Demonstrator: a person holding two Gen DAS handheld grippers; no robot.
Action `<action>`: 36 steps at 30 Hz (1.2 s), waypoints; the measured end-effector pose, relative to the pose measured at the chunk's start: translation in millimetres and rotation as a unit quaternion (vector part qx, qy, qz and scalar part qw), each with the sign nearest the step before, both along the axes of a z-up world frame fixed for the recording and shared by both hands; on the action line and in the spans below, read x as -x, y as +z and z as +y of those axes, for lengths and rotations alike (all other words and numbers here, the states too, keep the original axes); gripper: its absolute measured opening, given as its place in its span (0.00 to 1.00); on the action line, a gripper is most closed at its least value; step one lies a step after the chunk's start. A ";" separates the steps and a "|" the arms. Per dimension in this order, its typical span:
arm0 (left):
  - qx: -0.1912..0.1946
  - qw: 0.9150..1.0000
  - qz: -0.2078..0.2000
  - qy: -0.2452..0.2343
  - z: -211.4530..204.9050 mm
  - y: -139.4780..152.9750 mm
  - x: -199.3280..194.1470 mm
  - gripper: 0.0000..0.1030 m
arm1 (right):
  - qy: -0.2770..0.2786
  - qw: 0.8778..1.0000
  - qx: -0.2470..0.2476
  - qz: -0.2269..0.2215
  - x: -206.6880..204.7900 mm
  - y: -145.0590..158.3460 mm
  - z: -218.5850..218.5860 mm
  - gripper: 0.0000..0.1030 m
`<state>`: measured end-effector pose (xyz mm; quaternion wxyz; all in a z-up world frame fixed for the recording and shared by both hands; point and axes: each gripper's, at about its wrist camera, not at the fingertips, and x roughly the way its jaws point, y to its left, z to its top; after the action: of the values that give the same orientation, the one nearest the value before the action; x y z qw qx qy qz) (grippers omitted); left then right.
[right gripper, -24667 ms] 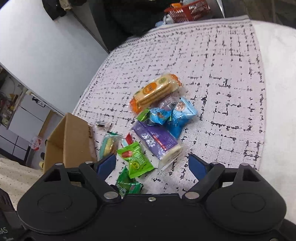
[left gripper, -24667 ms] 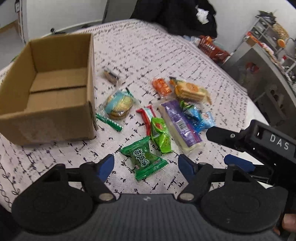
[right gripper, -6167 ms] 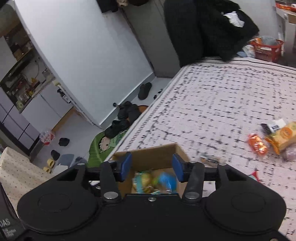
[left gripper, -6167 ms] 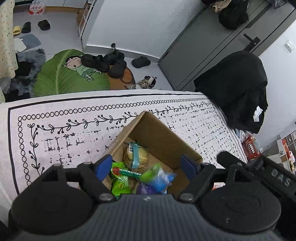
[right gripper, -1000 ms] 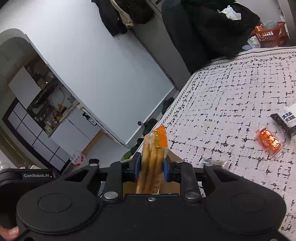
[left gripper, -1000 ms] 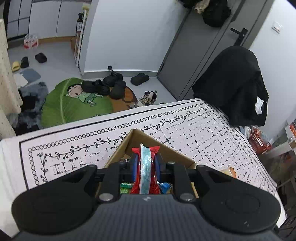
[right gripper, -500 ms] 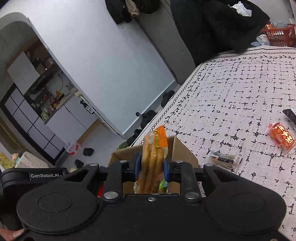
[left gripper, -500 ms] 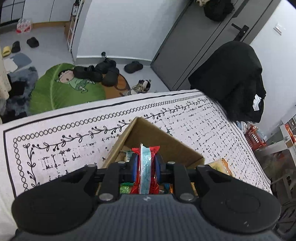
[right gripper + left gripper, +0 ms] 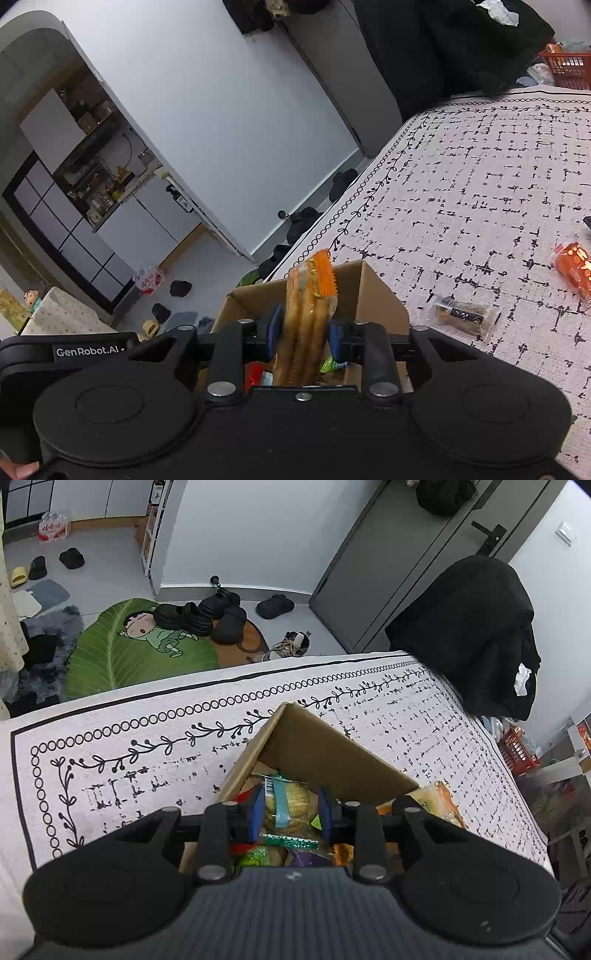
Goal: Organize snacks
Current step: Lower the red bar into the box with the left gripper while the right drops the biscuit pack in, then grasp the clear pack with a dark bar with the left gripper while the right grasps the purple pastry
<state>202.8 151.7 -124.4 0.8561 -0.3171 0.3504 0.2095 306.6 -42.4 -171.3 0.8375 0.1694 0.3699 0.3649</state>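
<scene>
Both hand-held grippers hang over an open brown cardboard box [image 9: 334, 760] that stands near the bordered end edge of a white cloth patterned with black dashes, rings and vine sprigs [image 9: 122, 760]. Much of the box is hidden behind the black gripper bodies; only its far corner and inner walls show clearly.

The left gripper [image 9: 291, 814] has its blue-padded jaws opening, with nothing pressed between them. Below the gap lie crinkled wrappers in the box: a clear pack of pale biscuits with a teal band [image 9: 291, 805], a green foil strip, scraps of red, purple and green. Their printing is too small to read.

The right gripper [image 9: 303, 334], its jaws opening, has a clear-wrapped stack of golden crackers with an orange crimped end [image 9: 308, 314] upright between the pads, over the box; whether the pads press on the pack cannot be told. White lettering on the neighbouring gripper's black body reads "GenRobot.AI".

Out on the cloth, well apart from the box, lie a small clear packet holding a dark bar [image 9: 463, 314] and, cut off at the frame's edge, an orange glossy packet [image 9: 574, 267].
</scene>
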 end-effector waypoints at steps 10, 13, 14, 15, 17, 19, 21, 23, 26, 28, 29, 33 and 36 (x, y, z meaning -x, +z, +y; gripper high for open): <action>-0.027 1.000 0.004 0.004 -8.3 12.7 3.0 0.55 | -0.020 1.000 -0.012 0.002 -2.0 11.8 -20.2 0.45; -0.033 0.999 0.011 0.003 -13.8 15.8 2.0 0.68 | -0.024 1.000 -0.013 0.003 -2.8 15.0 -28.6 0.45; -0.037 0.999 0.014 0.004 -16.0 16.9 1.6 0.71 | -0.026 1.000 -0.013 0.004 -3.4 15.8 -31.9 0.45; -0.039 0.999 0.015 0.003 -18.0 18.1 1.7 0.73 | -0.028 1.000 -0.012 0.005 -3.6 16.6 -34.7 0.45; -0.041 0.999 0.011 -0.001 -22.9 20.2 2.0 0.74 | -0.032 0.999 -0.011 0.006 -3.8 18.3 -40.3 0.45; -0.044 0.999 0.008 -0.007 -28.9 22.4 1.9 0.77 | -0.035 0.999 -0.006 0.009 -4.8 18.8 -46.5 0.45; -0.049 0.999 0.007 -0.009 -34.8 23.9 1.5 0.83 | -0.039 0.999 0.000 0.012 -5.5 19.2 -53.3 0.45; -0.051 0.999 0.004 -0.010 -40.8 25.6 1.5 0.87 | -0.044 0.999 0.010 0.015 -6.3 19.8 -61.3 0.48; -0.050 0.999 -0.006 -0.020 -51.9 28.3 -0.3 0.98 | -0.054 0.998 0.021 0.018 -6.6 21.6 -74.6 0.55; -0.059 0.998 -0.013 -0.031 -62.2 31.5 -2.1 1.00 | -0.059 0.998 0.027 0.019 -7.6 22.6 -83.7 0.56; -0.063 0.997 -0.014 -0.034 -67.5 33.3 -3.7 1.00 | -0.061 0.997 0.030 0.021 -7.7 22.9 -88.5 0.56; -0.060 0.997 -0.018 -0.045 -85.3 34.4 -9.2 1.00 | -0.074 0.996 0.041 0.027 -5.9 21.7 -108.3 0.59; -0.060 0.997 -0.020 -0.051 -96.7 34.4 -12.3 1.00 | -0.086 0.995 0.047 0.030 -6.6 21.0 -122.8 0.62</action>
<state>215.1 55.0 -90.0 0.8899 -0.2511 0.3359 0.1793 313.2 -165.2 -150.3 0.8613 0.1714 0.3957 0.2686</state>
